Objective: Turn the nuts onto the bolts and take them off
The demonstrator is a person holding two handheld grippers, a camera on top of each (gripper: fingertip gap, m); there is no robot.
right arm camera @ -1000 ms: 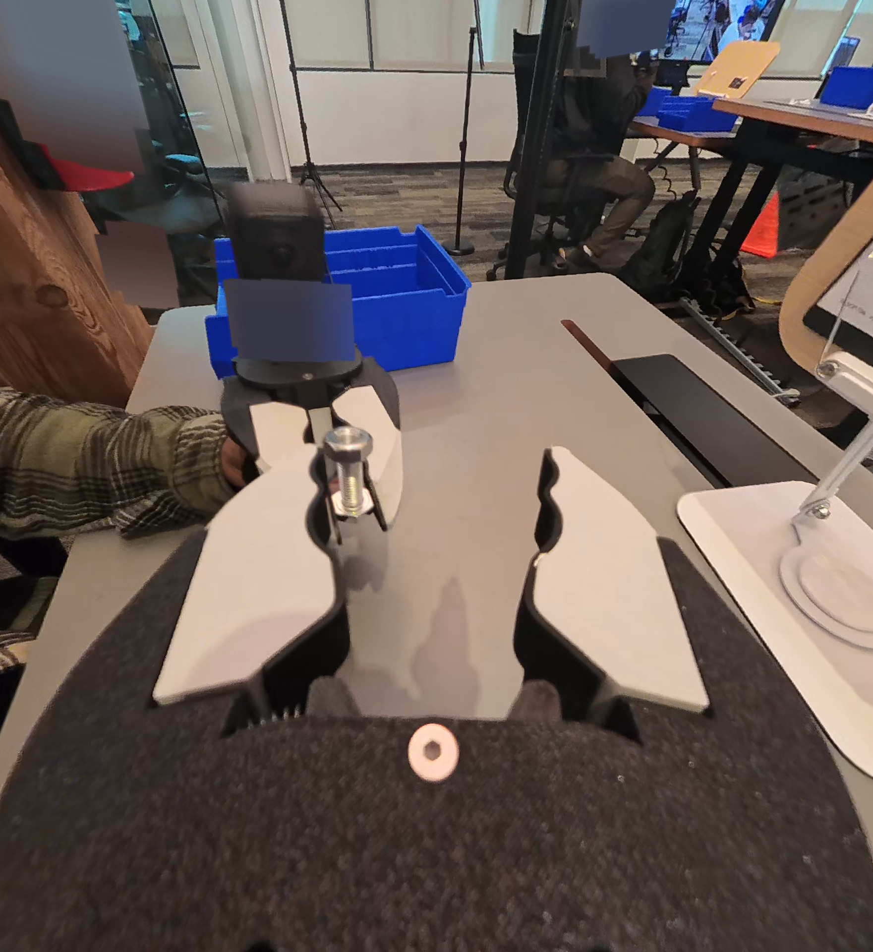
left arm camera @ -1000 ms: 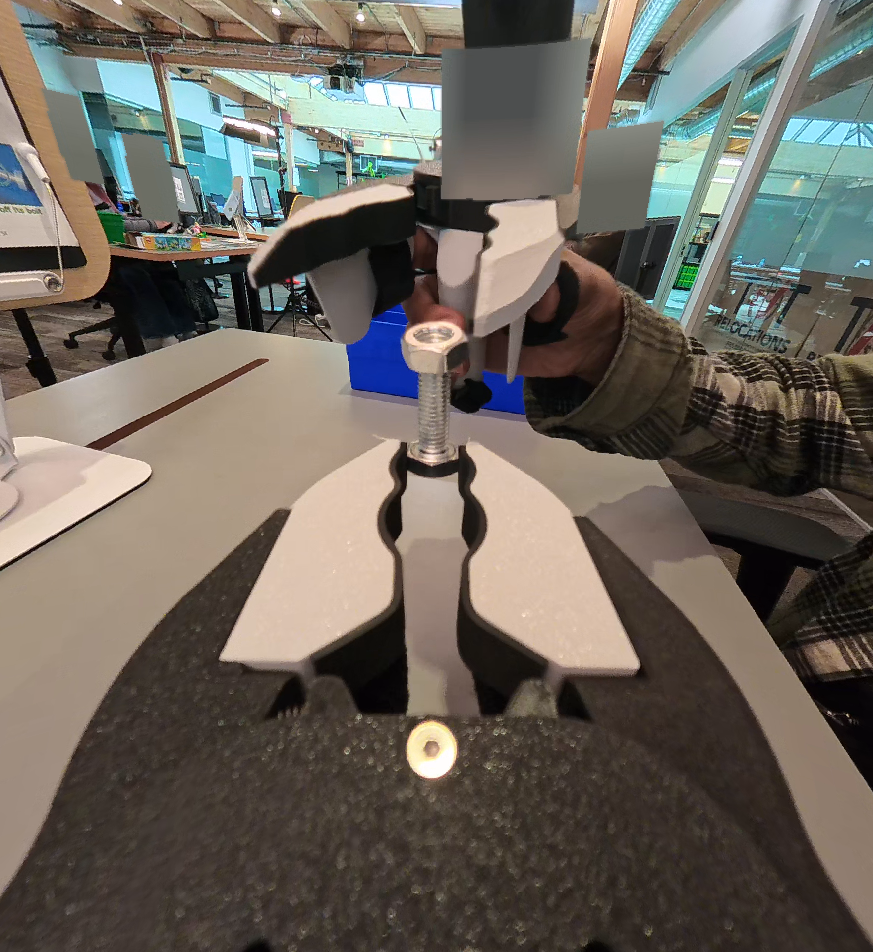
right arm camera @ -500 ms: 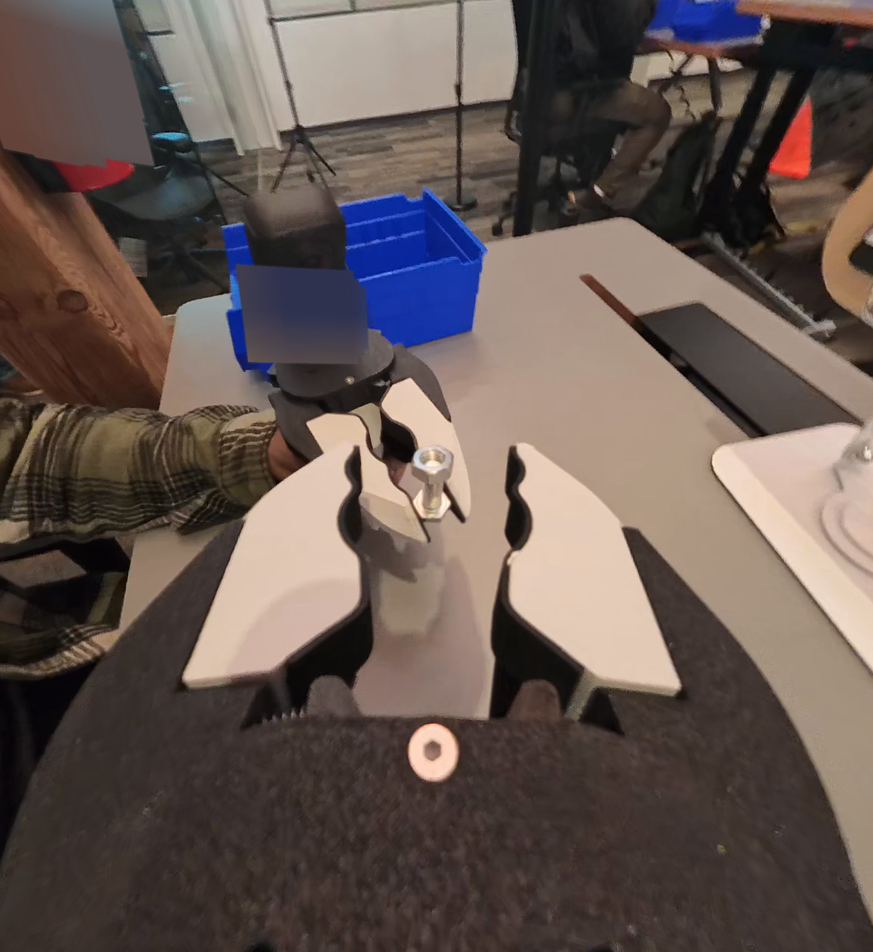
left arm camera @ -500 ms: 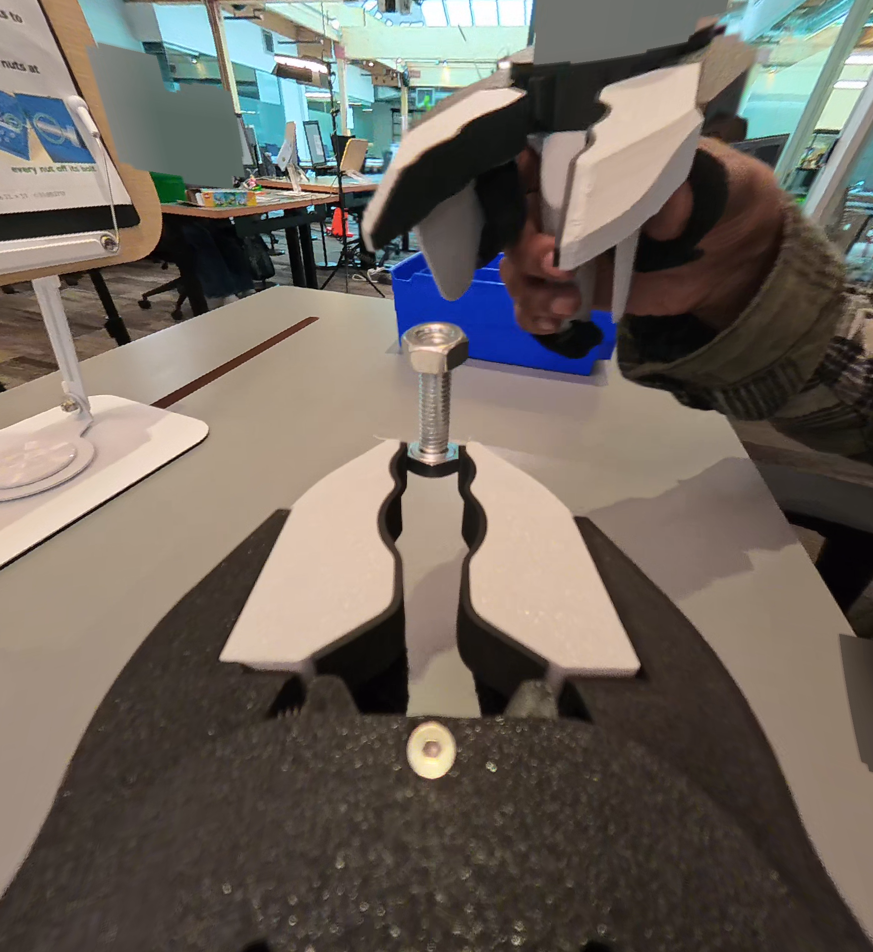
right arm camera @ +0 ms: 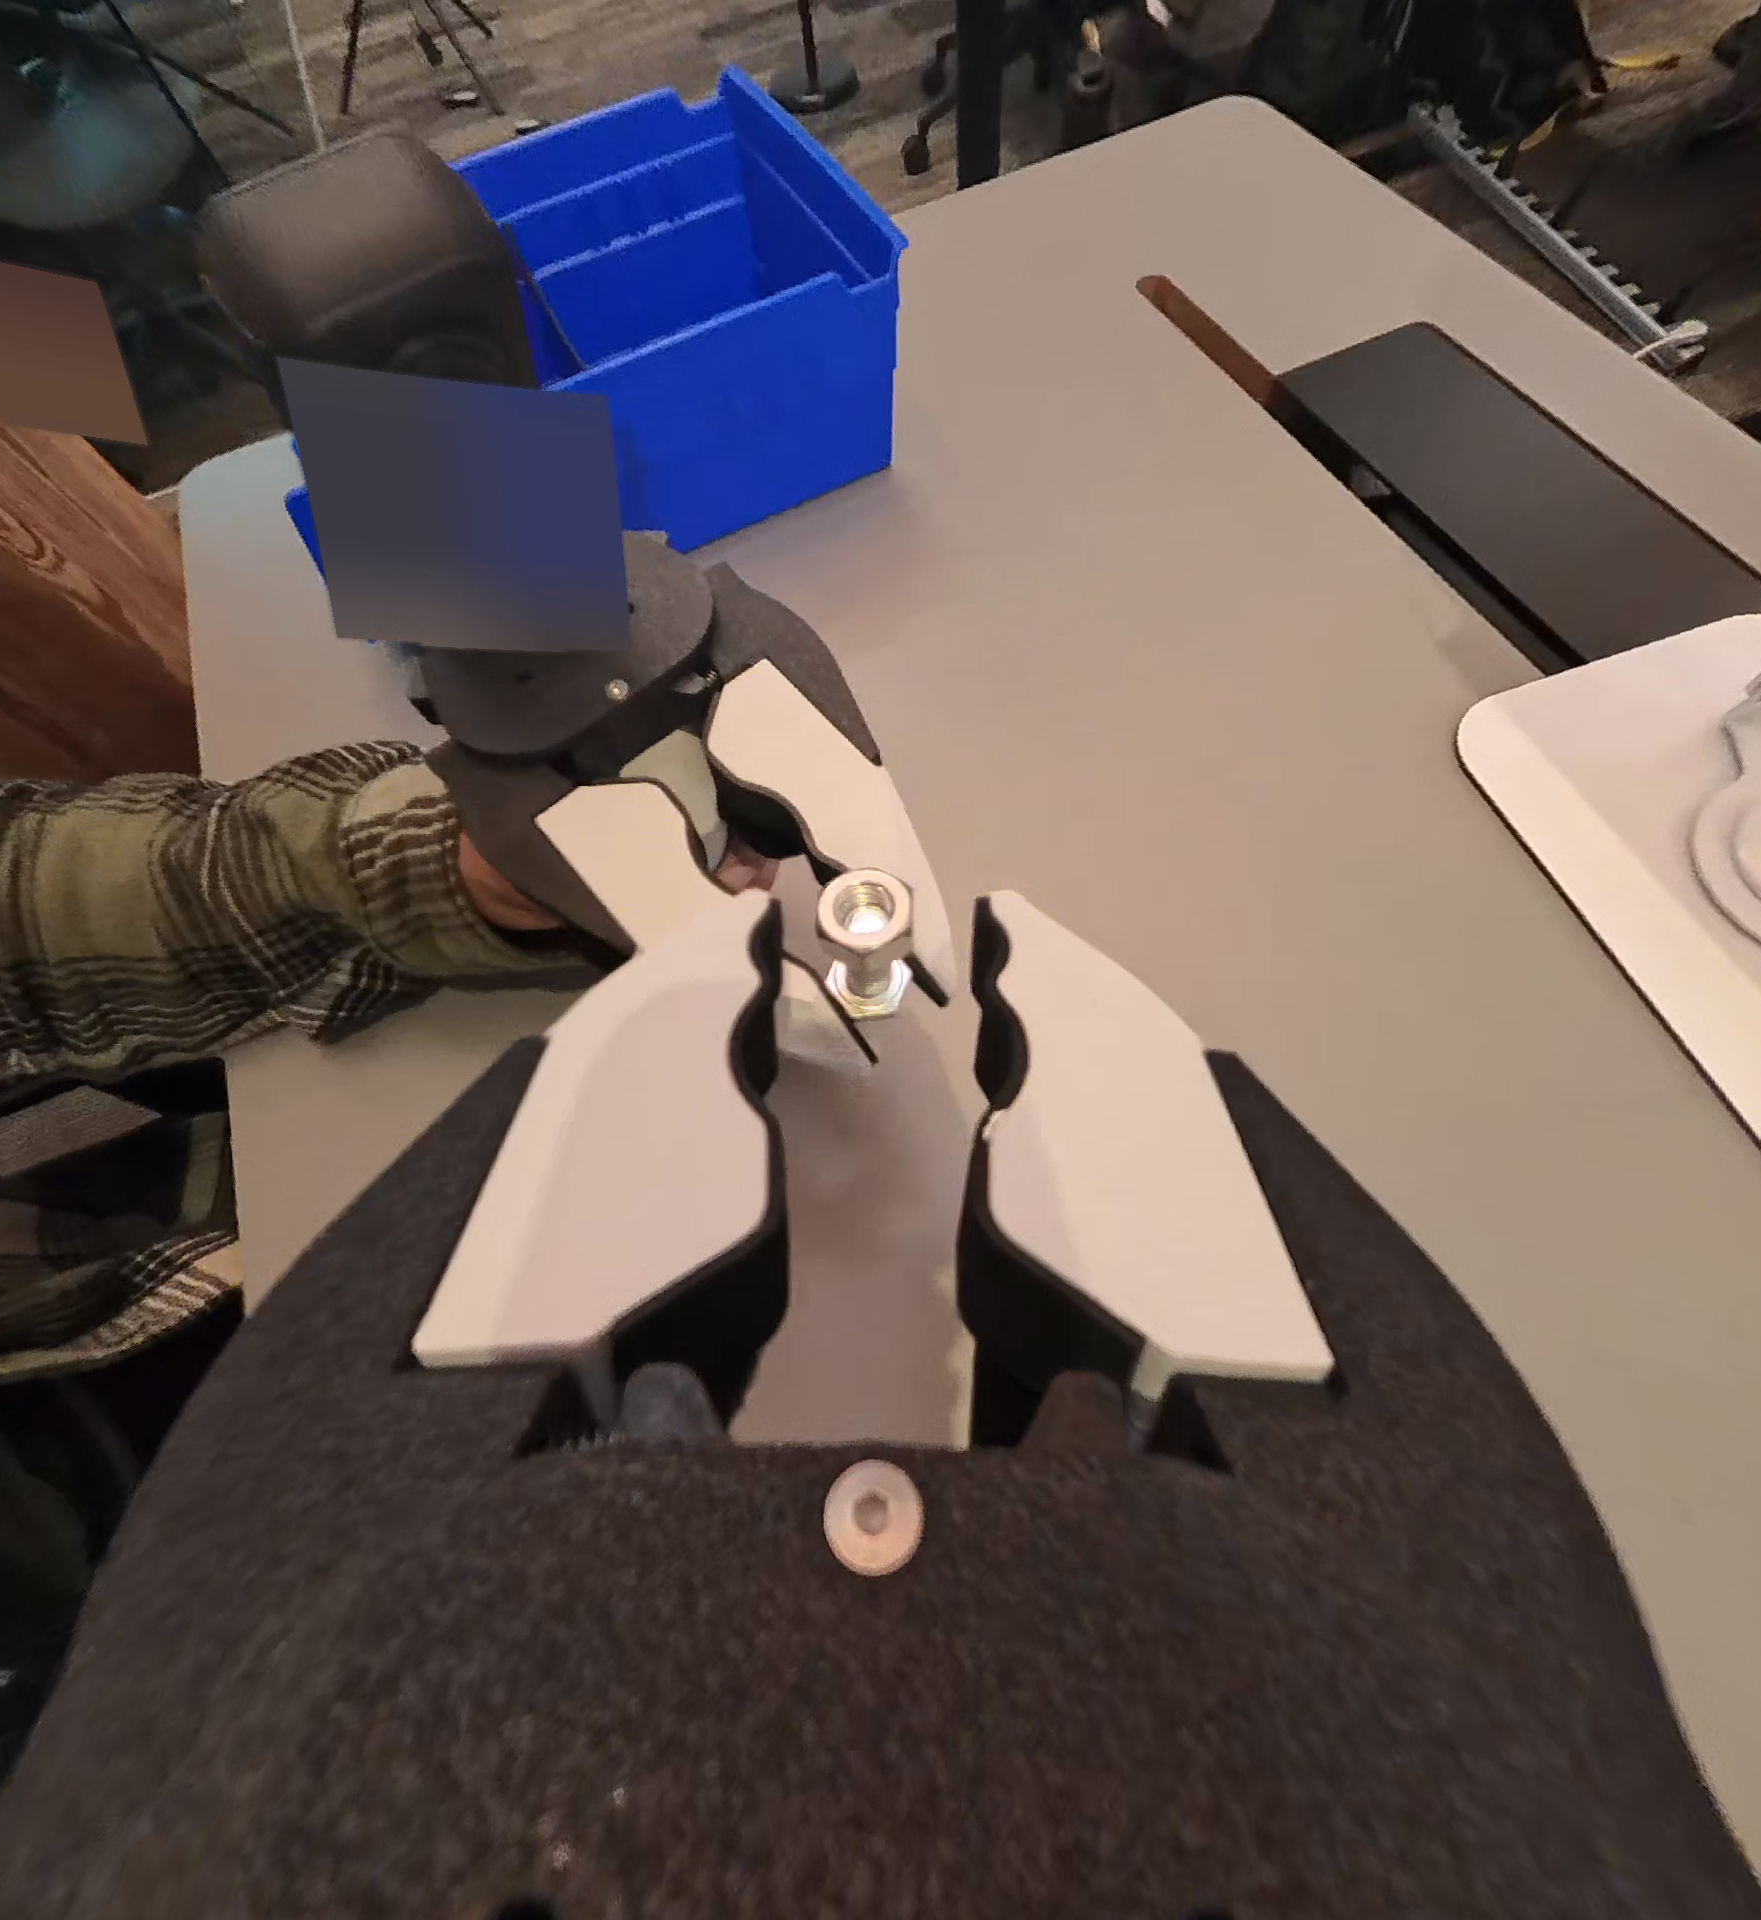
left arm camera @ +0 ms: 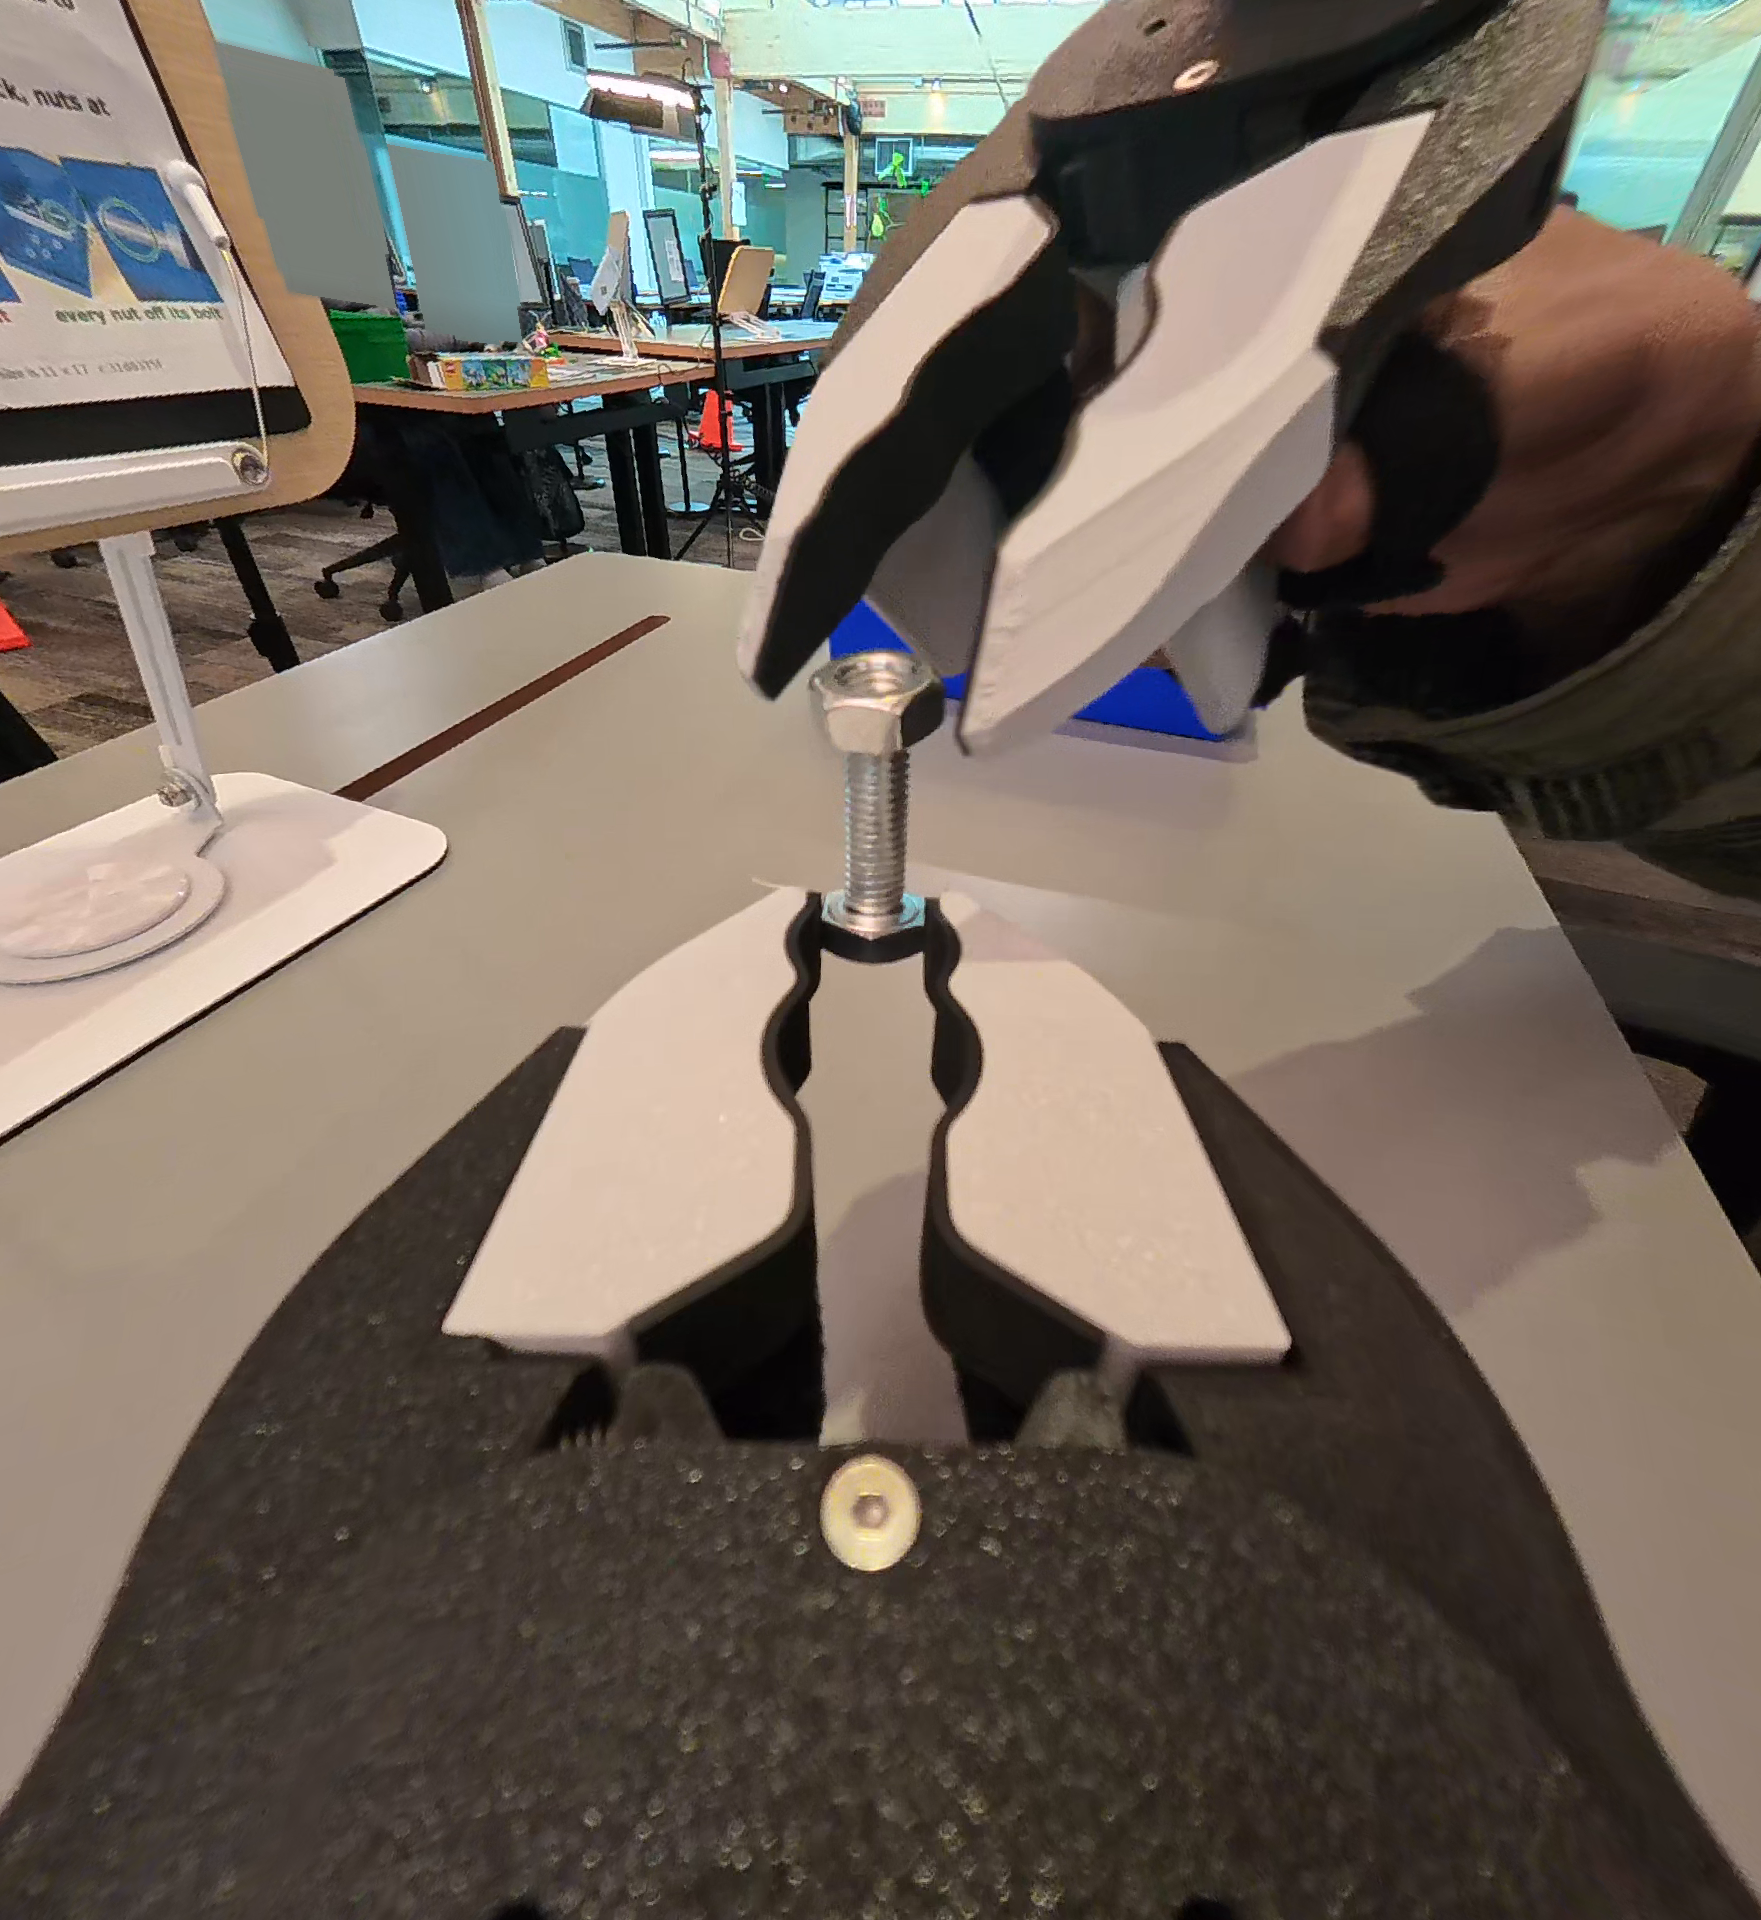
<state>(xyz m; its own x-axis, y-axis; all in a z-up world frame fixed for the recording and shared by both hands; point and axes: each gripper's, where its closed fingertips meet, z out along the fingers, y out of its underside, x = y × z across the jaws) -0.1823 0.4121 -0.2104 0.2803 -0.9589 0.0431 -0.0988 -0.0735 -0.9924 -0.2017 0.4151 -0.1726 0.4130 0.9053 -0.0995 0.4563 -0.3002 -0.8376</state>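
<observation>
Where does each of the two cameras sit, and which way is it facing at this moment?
Left wrist view: on the left gripper, looking level along its fingers, shut on the bolt; a hand holds the right gripper above.
Right wrist view: on the right gripper, tilted down at the nut between its open fingers; a plaid sleeve shows.
Both share bolt, nut, grey table, blue bin.

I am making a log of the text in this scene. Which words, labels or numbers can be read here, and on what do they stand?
Printed sheet on the wooden board: black text above and below blue pictures; I do not quote the wording.
Colourful box on a far desk: too small to read.
Nut, bolt, blue bin: no writing visible.
</observation>
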